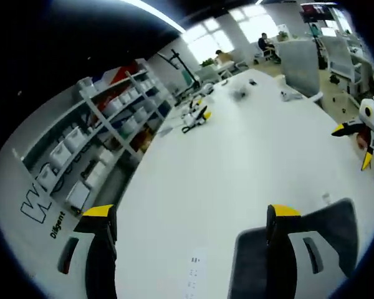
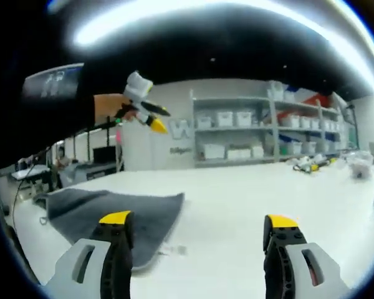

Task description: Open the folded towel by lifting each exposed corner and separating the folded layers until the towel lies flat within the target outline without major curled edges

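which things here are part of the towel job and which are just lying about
Job: grey towel, left gripper, right gripper, white table.
Lying about: spare grippers on the table, shelves of bins.

The wall (image 1: 31, 187) reads "Diligent" beneath large partly cut-off letters.

A white table (image 1: 237, 156) spans the centre. Shelves (image 2: 268, 134) stacked with white bins (image 2: 224, 118) line the wall at upper right. A person (image 1: 265, 43) sits far off near bright windows (image 1: 206, 40) at top.
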Demonstrator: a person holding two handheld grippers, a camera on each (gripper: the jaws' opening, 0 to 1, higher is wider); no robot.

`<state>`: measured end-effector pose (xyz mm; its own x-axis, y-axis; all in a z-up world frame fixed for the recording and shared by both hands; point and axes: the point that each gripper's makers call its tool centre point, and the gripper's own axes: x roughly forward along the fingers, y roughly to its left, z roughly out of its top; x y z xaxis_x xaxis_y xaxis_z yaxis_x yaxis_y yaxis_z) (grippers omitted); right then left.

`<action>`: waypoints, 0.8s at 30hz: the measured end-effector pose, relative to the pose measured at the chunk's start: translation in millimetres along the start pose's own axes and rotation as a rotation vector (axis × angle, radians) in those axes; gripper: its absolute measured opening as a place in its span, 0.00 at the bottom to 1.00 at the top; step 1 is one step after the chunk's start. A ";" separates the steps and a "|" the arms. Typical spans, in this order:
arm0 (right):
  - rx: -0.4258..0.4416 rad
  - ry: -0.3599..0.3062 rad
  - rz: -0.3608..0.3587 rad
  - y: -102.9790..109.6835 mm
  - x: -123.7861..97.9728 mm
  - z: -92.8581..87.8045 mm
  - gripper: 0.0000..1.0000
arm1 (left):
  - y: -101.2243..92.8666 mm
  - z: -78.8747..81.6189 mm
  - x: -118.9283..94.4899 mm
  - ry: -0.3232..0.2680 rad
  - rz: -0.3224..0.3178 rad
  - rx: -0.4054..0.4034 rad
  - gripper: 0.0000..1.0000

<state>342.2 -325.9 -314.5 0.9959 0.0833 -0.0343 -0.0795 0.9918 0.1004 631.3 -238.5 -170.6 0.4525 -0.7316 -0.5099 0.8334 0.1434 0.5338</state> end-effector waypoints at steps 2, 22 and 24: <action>0.050 -0.013 0.022 6.1 -0.1 2.2 0.82 | -4.8 -0.5 4.4 0.012 -0.015 0.008 0.99; 0.030 0.077 0.141 68.7 4.7 -37.4 0.73 | -58.8 -79.5 50.9 0.300 -0.229 0.099 0.90; 0.034 0.085 0.148 71.8 6.1 -40.6 0.70 | -59.5 -81.5 54.2 0.305 -0.229 0.095 0.89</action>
<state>340.8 -250.2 -347.9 0.9662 0.2373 -0.1007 -0.2218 0.9644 0.1441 632.1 -232.3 -285.1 0.3434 -0.5035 -0.7928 0.8973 -0.0736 0.4353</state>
